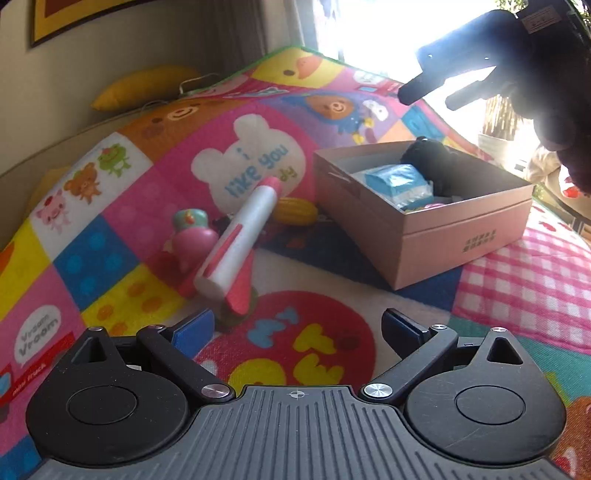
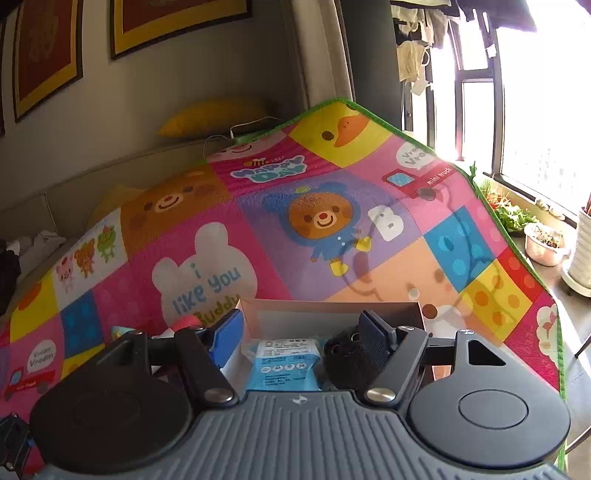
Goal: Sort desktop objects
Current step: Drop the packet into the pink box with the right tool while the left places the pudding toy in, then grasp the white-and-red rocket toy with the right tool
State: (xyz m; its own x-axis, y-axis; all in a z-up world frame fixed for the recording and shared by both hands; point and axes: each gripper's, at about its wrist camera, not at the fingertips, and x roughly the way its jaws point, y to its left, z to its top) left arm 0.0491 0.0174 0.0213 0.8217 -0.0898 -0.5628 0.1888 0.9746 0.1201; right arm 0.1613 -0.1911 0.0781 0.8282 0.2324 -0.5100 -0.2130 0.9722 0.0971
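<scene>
A white toy rocket point(image 1: 236, 243) with pink fins lies on the colourful play mat point(image 1: 110, 229), just ahead of my left gripper point(image 1: 297, 328), which is open and empty. A pink toy figure point(image 1: 195, 236) sits left of the rocket and a yellow pod-shaped toy point(image 1: 295, 211) behind it. The pink cardboard box point(image 1: 465, 236) to the right holds a blue packet point(image 1: 397, 181) and a black object point(image 1: 432, 158). My right gripper point(image 1: 428, 99) hovers above the box, jaws apart, nothing in them. In the right wrist view this gripper point(image 2: 301, 332) is over the box point(image 2: 325, 306), above the blue packet point(image 2: 282, 362) and black object point(image 2: 343, 358).
A yellow cushion point(image 2: 210, 116) and a sofa back lie behind the mat. A windowsill at the right carries potted plants point(image 2: 545, 243). Framed pictures point(image 2: 177, 22) hang on the wall. A pink checked patch of mat point(image 1: 524, 280) lies beside the box.
</scene>
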